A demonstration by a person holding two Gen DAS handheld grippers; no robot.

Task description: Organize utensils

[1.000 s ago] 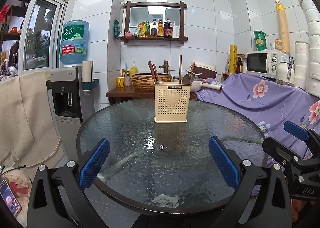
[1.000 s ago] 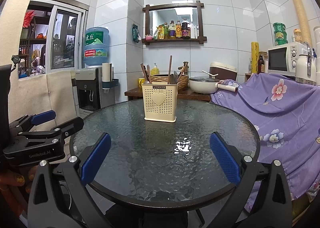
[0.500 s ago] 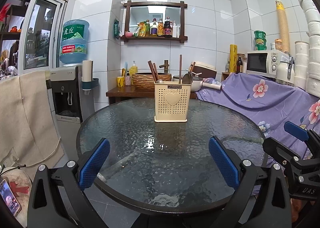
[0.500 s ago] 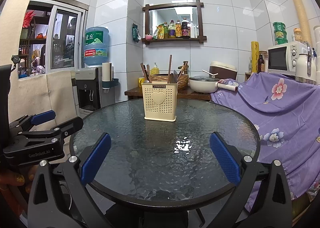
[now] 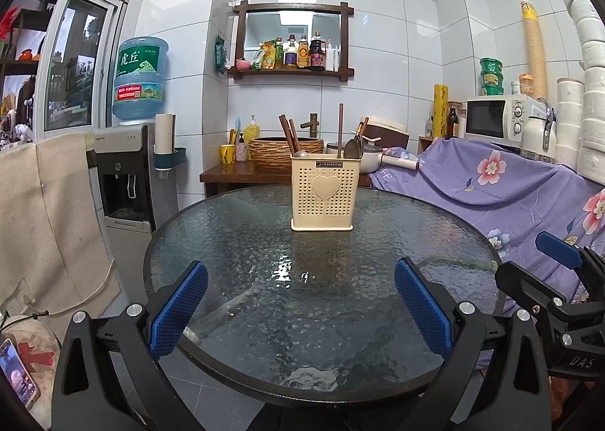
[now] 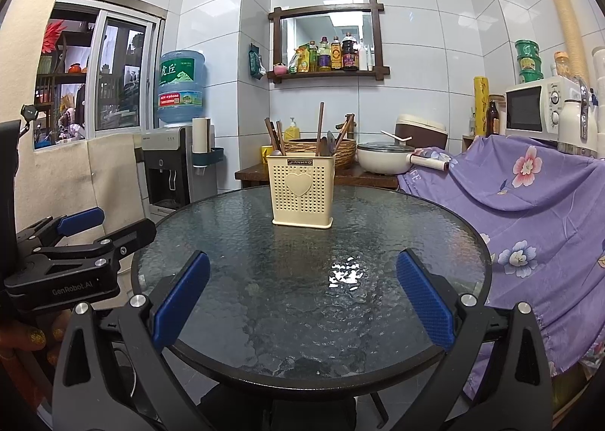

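at the bottom of the left wrist view the left claw stands wide open, its blue pads apart over the near edge of the round glass desk, gripping nothing. the right claw is likewise spread open and empty at the bottom of its own view. toward the far side of the desk, in mid frame, the cream utensil holder stands upright, with chopsticks poking up at its left and spoons at its right. behind, at right, a purple floral cloth drapes below a microwave.
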